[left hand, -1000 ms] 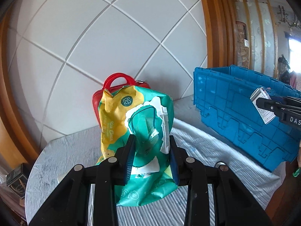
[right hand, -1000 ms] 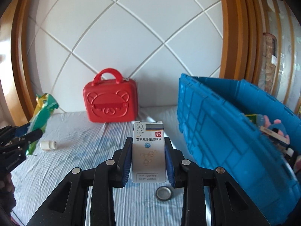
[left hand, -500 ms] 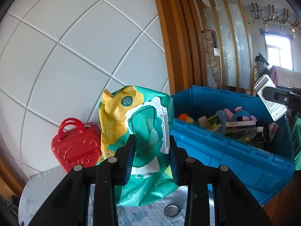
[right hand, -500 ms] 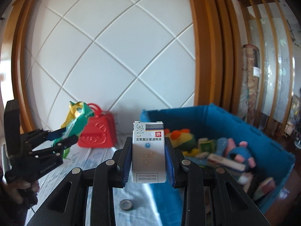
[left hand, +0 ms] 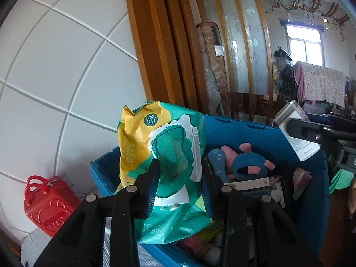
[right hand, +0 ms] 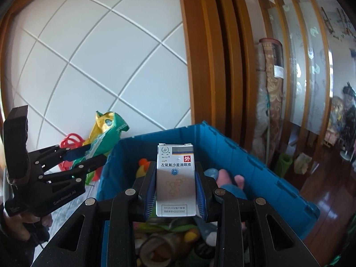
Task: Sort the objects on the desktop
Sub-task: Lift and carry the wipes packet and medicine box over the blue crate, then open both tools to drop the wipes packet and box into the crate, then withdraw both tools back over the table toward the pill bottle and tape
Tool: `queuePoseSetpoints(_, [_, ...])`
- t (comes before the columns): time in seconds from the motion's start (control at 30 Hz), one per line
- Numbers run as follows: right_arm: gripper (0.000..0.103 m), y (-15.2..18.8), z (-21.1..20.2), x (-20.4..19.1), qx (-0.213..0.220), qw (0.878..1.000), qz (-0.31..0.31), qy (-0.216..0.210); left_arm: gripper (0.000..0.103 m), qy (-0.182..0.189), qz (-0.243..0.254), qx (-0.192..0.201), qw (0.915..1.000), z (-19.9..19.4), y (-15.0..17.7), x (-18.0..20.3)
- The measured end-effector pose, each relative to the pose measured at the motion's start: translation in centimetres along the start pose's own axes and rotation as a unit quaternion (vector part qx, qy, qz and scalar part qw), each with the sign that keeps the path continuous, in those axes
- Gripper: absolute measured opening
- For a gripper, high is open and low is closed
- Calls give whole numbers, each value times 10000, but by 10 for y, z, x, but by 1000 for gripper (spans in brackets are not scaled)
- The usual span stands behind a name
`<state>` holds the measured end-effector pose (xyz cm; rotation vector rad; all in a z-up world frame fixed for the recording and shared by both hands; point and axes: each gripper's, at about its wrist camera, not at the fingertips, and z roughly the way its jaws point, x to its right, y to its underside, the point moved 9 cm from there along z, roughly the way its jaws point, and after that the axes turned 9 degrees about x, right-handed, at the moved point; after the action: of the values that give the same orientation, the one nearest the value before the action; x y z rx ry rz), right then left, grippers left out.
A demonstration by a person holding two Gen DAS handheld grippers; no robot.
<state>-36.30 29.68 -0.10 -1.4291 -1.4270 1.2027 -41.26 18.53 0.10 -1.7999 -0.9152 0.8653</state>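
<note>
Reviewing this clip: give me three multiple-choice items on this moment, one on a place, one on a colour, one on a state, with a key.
1. Where is the white medicine box?
A. on the table
B. held above the blue crate
C. beside the red case

2. What colour is the wipes pack?
A. green and yellow
B. red
C. white and blue

3. What state is the left gripper in?
A. open
B. shut on nothing
C. shut on the wipes pack

Key: 1 B, the right gripper clamps it over the crate's contents; 2 A, its wrapper shows both; 3 C, both pads press the pack.

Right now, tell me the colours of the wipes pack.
Green and yellow wipes pack, white torn label; left wrist view.
</note>
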Motion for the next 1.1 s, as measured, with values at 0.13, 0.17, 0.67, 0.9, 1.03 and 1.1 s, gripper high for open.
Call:
queuePoseSetpoints(0.13, [35, -14, 28, 24, -80, 9995, 79, 290, 59, -543, 228, 123, 9982, 16, -25, 0])
queuePoseSetpoints(0.17, [41, -16, 31, 29, -78, 9994, 110, 333, 67, -605, 179, 181, 9978, 16, -30, -1])
queuePoseSetpoints(0.67, [68, -11, 8, -3, 352, 9976, 333, -491, 81, -1164, -231, 577, 9913, -33, -4, -55])
queuePoseSetpoints(0.9, [69, 20, 0, -107, 64, 9910, -36, -1339, 81, -1795, -588, 510, 9807, -99, 66, -122])
queuePoseSetpoints(1.03, [77, 46, -3, -168, -195, 9846, -124, -1736, 81, -2014, -706, 394, 9762, -138, 105, -160])
queuePoseSetpoints(1.1, [80, 63, -3, -201, -344, 9813, -155, -1890, 81, -2130, -644, 344, 9743, -157, 119, -178])
